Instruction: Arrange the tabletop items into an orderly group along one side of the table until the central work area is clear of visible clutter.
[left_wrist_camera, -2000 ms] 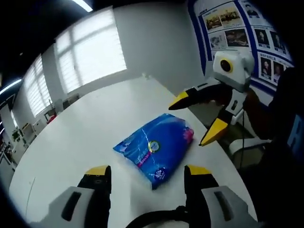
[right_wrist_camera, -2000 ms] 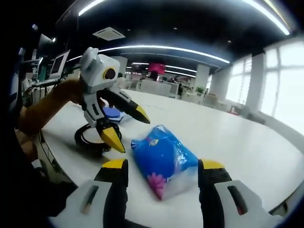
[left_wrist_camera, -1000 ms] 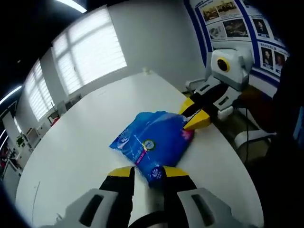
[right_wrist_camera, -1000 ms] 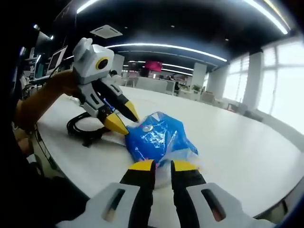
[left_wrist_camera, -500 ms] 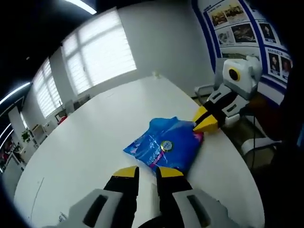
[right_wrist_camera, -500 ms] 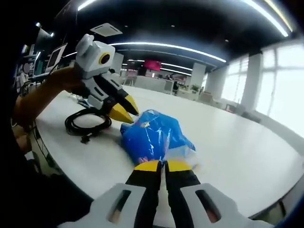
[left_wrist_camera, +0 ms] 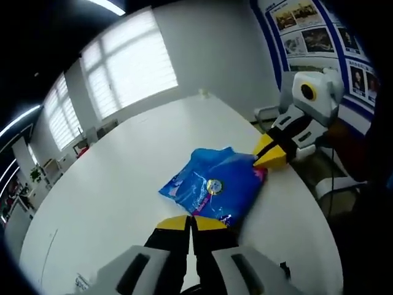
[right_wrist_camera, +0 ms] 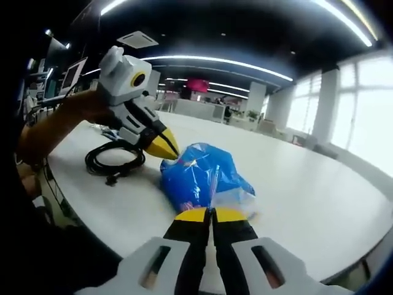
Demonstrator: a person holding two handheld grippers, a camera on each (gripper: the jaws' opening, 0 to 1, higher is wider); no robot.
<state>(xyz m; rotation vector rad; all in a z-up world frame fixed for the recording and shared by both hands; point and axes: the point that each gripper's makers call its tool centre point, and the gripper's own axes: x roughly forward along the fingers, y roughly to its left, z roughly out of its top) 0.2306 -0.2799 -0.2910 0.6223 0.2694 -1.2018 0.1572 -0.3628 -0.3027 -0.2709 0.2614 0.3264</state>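
A blue plastic bag point(left_wrist_camera: 212, 184) with printed labels lies across the white table point(left_wrist_camera: 123, 160). My left gripper point(left_wrist_camera: 191, 222) is shut, its yellow-tipped jaws pinching the bag's near edge. My right gripper point(left_wrist_camera: 270, 155) comes in from the right and is shut on the opposite end. In the right gripper view the same bag point(right_wrist_camera: 199, 175) bunches up between the two. The right gripper point(right_wrist_camera: 212, 215) is shut on its clear near edge, and the left gripper point(right_wrist_camera: 164, 150) is shut on the far corner. I cannot tell whether the bag is off the table.
A coiled black cable point(right_wrist_camera: 113, 161) lies on the table point(right_wrist_camera: 307, 178) left of the bag, under the left gripper's arm. A person's orange sleeve point(right_wrist_camera: 55, 129) reaches in from the left. The table's rounded edge runs close below the bag.
Both grippers stood open around the bag, then closed on its opposite ends. The bag has bunched up and shifted slightly between them.
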